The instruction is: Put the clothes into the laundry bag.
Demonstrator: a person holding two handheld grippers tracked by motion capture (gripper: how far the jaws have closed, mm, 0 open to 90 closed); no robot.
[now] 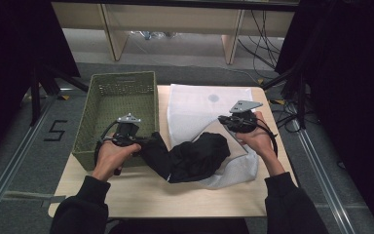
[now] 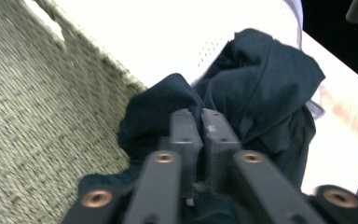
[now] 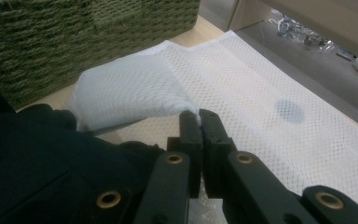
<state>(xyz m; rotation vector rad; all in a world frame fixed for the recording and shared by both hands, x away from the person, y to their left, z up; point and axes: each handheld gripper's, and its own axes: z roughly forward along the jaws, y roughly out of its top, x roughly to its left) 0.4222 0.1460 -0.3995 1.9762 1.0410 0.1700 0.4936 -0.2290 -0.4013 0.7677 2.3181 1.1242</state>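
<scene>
The left gripper [image 1: 148, 141] is lying at the near right corner of the green woven basket [image 1: 100, 105], with the person's left hand [image 1: 112, 155] wrapped around its body. In the left gripper view its two black jaws are standing almost together, and a fold of the black garment [image 2: 261, 88] is running in between them, so the pads are pinching the dark cloth at the end nearest the basket wall. No earlier picture is at hand to compare the jaws against.

The black garment [image 1: 192, 156] is lying bunched on the wooden table [image 1: 141, 195], stretching from the basket's corner toward the middle, with its far end sitting on and partly inside the white mesh laundry bag [image 1: 199, 105]. The bag is spreading flat across the right half of the table, touching the garment and lying just beside the basket.

The right gripper [image 1: 225, 120] is resting over the mesh bag, held by the right hand [image 1: 258, 139], with its grey three-cornered plate on top. In the right gripper view its jaws are pressed nearly shut, and the edge of a raised flap of the white mesh bag [image 3: 130, 91] is sitting caught between the tips, lifting that layer clear of the sheet below. The dark garment is filling the lower left of that view, close under the gripper.
</scene>
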